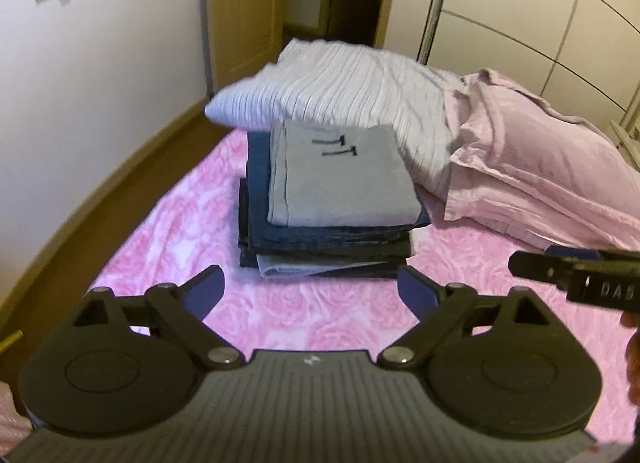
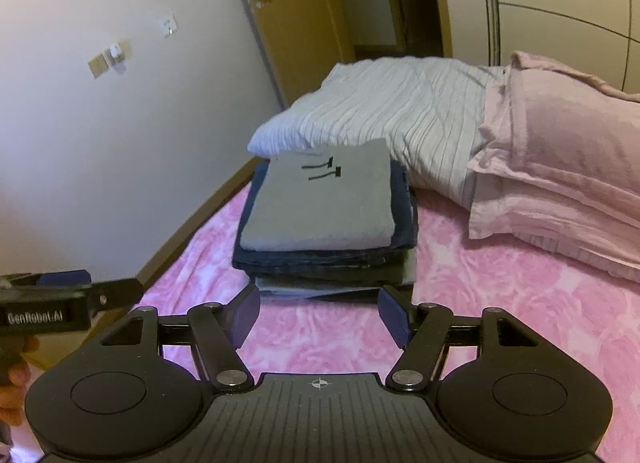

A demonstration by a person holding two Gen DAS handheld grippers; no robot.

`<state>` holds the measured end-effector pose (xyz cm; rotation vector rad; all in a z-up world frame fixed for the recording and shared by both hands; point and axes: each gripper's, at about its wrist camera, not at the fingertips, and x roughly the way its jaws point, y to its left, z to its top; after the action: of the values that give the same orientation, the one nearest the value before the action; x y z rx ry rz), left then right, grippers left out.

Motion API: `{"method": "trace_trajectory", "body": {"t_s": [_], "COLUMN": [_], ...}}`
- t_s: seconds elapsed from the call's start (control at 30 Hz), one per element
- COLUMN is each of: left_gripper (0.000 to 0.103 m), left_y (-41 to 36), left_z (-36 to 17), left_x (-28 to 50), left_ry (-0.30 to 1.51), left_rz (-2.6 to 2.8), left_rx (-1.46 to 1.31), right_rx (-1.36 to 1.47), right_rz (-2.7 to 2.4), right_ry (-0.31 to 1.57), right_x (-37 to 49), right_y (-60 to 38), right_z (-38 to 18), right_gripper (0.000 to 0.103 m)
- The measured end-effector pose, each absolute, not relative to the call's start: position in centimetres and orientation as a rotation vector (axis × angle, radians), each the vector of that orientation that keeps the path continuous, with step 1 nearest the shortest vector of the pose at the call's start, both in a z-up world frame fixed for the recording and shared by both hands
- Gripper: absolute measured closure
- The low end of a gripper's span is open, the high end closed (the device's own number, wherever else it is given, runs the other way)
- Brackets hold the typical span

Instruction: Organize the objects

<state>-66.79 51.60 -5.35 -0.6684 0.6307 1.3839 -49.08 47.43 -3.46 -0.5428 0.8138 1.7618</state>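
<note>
A stack of folded clothes (image 1: 332,239) lies on the pink bed, dark jeans below and a light grey folded garment (image 1: 340,175) on top. The stack also shows in the right wrist view (image 2: 324,259), with the grey garment (image 2: 320,203) on top. My left gripper (image 1: 310,295) is open and empty, just short of the stack's near edge. My right gripper (image 2: 320,317) is open and empty, close to the stack's near edge. Each gripper shows at the edge of the other's view: the right one (image 1: 576,275), the left one (image 2: 72,295).
A striped white pillow (image 1: 340,83) and a lilac pillow (image 1: 540,155) lie behind and right of the stack. The pink floral bedspread (image 1: 312,311) covers the bed. A wall and wooden bed edge (image 1: 120,183) run along the left. A door and wardrobe stand behind.
</note>
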Motion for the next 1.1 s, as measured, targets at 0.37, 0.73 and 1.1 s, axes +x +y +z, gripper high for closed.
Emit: {"method": "trace_trajectory", "body": {"t_s": [0.37,0.73,1.1], "left_gripper": [0.001,0.001,0.001], "left_y": [43.5,38.1,35.4], "left_z": [-2.1,-0.8,-1.5], "left_x": [-65.0,-64.6,-63.1], "left_ry": [0.601,0.587,0.609], "left_rz": [1.379,1.39,1.399], "left_rx": [-0.616,-0.669,-0.687], "right_rx": [-0.467,-0.55,-0.589], "right_rz": [1.771,1.811,1.848], "right_ry": [0.827,0.81,0.815], "right_x": [-47.1,-47.4,-47.0], "right_y": [39.8,33.8,31.5], "right_z": [0.5,1.3,1.0], "right_gripper": [0.038,0.038,0.038]}}
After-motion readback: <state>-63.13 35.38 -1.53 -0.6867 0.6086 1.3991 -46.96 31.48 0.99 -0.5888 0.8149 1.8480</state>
